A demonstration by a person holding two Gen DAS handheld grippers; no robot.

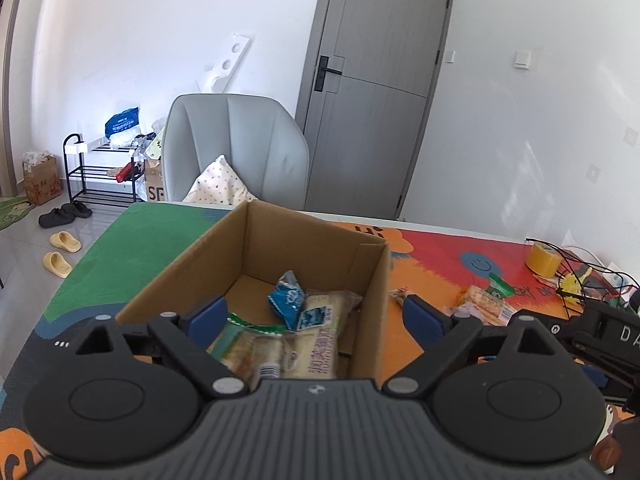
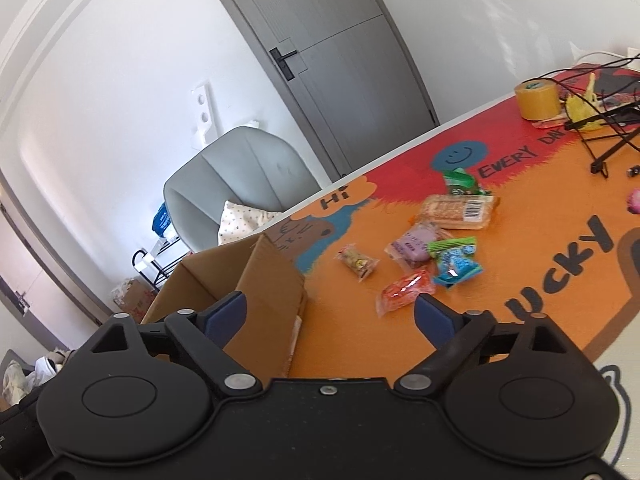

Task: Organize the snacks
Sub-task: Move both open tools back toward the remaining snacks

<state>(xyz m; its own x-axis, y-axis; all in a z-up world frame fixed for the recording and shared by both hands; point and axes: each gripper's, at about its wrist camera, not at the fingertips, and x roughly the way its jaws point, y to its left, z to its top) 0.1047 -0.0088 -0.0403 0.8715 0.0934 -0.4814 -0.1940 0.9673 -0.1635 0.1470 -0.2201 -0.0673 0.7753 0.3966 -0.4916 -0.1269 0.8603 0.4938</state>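
An open cardboard box [image 1: 248, 248] stands on the colourful table mat. Inside it lie a blue packet [image 1: 290, 300] and cream-coloured cracker packs [image 1: 316, 340]. My left gripper [image 1: 314, 314] hangs over the box's near side, jaws wide open and empty. In the right wrist view the box [image 2: 272, 276] is at the left and my right gripper [image 2: 330, 310] is open and empty beside it. Loose snacks lie beyond on the mat: an orange-red packet [image 2: 406, 290], a blue packet [image 2: 456, 266], a purple packet [image 2: 414, 246], a small yellow packet [image 2: 357, 261], a barcode cracker pack [image 2: 460, 210] and a green packet [image 2: 460, 180].
A yellow tape roll [image 2: 536, 98] and black cables [image 2: 608, 136] sit at the mat's far right end. A grey chair [image 1: 236, 148] with a cushion stands behind the table's far edge, with a grey door [image 1: 376, 80] beyond it. Shoes and a rack are on the floor at the left.
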